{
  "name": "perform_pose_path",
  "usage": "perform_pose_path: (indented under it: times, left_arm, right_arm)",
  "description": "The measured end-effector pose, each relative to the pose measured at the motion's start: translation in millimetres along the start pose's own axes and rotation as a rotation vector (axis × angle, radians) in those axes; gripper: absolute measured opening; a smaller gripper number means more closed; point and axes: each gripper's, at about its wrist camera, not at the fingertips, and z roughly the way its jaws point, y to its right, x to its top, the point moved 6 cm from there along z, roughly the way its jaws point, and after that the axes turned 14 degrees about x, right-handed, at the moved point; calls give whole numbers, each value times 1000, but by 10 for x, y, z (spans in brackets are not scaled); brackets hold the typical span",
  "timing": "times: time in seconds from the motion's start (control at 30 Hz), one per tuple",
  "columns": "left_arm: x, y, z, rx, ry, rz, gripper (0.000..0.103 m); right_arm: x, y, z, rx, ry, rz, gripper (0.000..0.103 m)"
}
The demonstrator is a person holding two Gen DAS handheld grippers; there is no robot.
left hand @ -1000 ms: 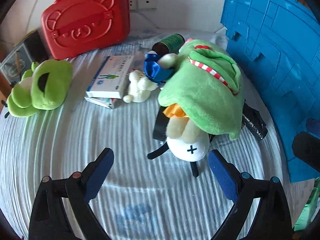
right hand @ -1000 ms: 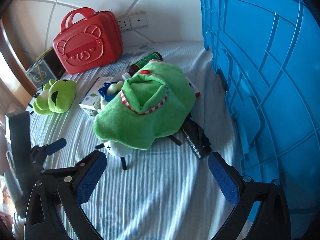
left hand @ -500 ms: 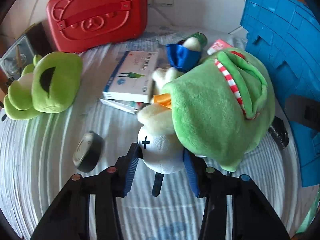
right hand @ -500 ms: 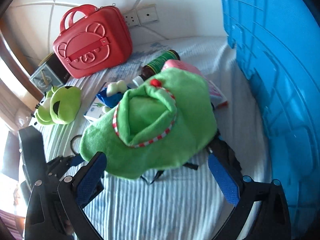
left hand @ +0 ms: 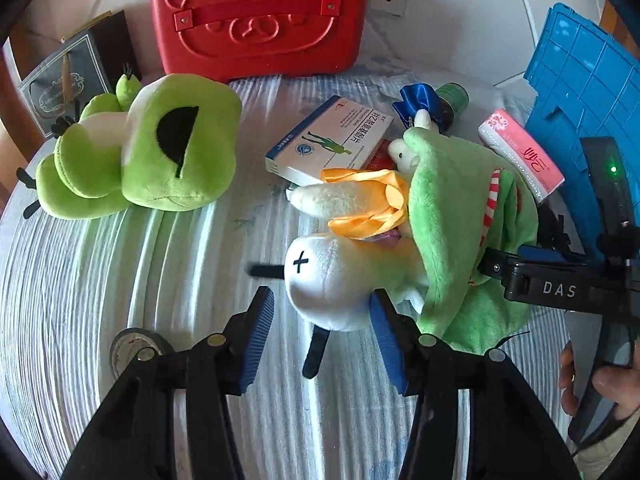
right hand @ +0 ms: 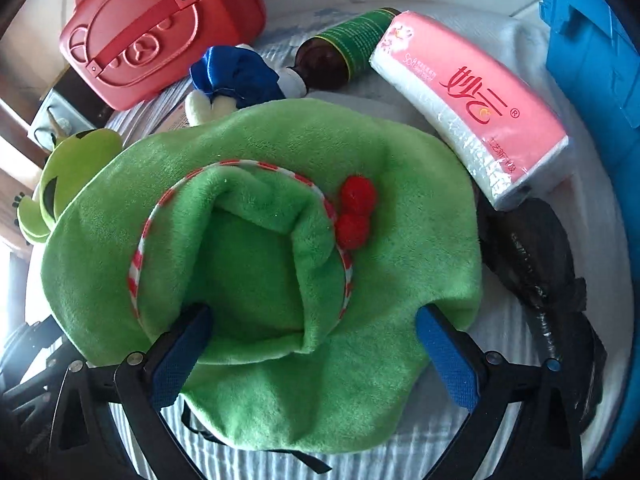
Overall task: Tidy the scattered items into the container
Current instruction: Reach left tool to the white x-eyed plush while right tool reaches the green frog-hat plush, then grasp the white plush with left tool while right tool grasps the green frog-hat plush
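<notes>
Both grippers have closed in on the heap since the earlier frames; the left gripper, which pinched nearly shut half a second ago, has just been opening again, and its blue ribbed pads now flank the white plush foot of the soft toy, the right pad seeming to touch it, the left pad standing clear; so the jaws are parted, not clamped. The right gripper has dropped onto the green plush hat, its pads spread wide, the left one sunk into the fleecy crown, the right one at the brim's lower right edge; nothing is squeezed. Most of the toy's body is hidden under the hat; only the foot, a cream limb and an orange satin ribbon show. At the far right, cut off by the frame edge, stands the blue ribbed plastic container. A pink tissue pack lies upper right, glossy and soft-cornered; beside it a brown bottle with green label. A black crinkled bundle at right is hard to identify. In the left view a second green frog plush, a white medicine box, a roll of dark tape, partly hidden behind the left finger, and a hard red case rest on the ridged white cloth; a person's hand shows at the lower right.
</notes>
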Motion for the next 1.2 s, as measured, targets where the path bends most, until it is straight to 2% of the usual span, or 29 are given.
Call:
perform_pose_path:
  times: [0.03, 0.1, 0.2, 0.27, 0.3, 0.33, 0.37, 0.4, 0.5, 0.57, 0.6, 0.73, 0.9, 1.03, 1.07, 1.1, 1.13, 1.2]
  left_arm:
    - [-15, -52, -5, 14, -4, -2, 60]
    - [-33, -136, -2, 41, -2, -17, 65]
    - [-4, -143, 39, 1, -5, -41, 65]
    - [39, -83, 100, -29, -7, -41, 68]
    - [61, -36, 125, -55, -10, -38, 68]
    - [76, 23, 146, -84, -9, -34, 68]
    - [77, 86, 167, -101, -7, -29, 66]
    - [71, 148, 192, -96, -12, -21, 49]
    - [17, 192, 132, -59, -4, -16, 46]
    - [-97, 119, 72, -38, -16, -34, 45]
    - [-180, 55, 34, -25, -22, -40, 45]
    - [-568, -207, -147, 35, -38, -40, 45]
    - [-806, -358, -314, 64, -74, -45, 49]
    - [-793, -425, -613, 118, -20, -11, 55]
    - [-780, -431, -684, 130, -1, 4, 59]
    - [-766, -447, -741, 137, 15, 11, 69]
    - [-753, -467, -777, 142, 26, 8, 74]
    - [-747, -514, -791, 143, 30, 2, 74]
  right_arm:
    - [-4, -5, 12, -8, -6, -7, 103]
    - [-23, -22, 21, -22, -15, -23, 103]
    - [-52, -41, 28, -53, -17, -54, 99]
    - [-70, -44, 6, -106, -20, -83, 85]
    - [-86, -42, -25, -124, -14, -91, 70]
    - [-107, -40, -54, -121, -10, -91, 61]
    - [-132, -35, -82, -111, -11, -88, 57]
    - [-157, -20, -112, -105, -10, -84, 49]
    - [-263, 32, -219, -104, -14, -66, 35]
    - [-377, 104, -317, -130, -20, -50, 18]
    - [-428, 156, -371, -146, -22, -38, 16]
    - [-713, 309, -595, -153, -24, 15, 16]
    - [-933, 79, -724, -91, -27, 1, 17]
    - [-1001, -90, -773, -68, -19, -14, 42]
    - [-1016, -129, -790, -63, -17, -17, 44]
    - [-1022, -166, -804, -56, -15, -21, 49]
    - [-1025, -205, -817, -52, -12, -25, 56]
    - [-1018, -323, -823, -44, -8, -37, 67]
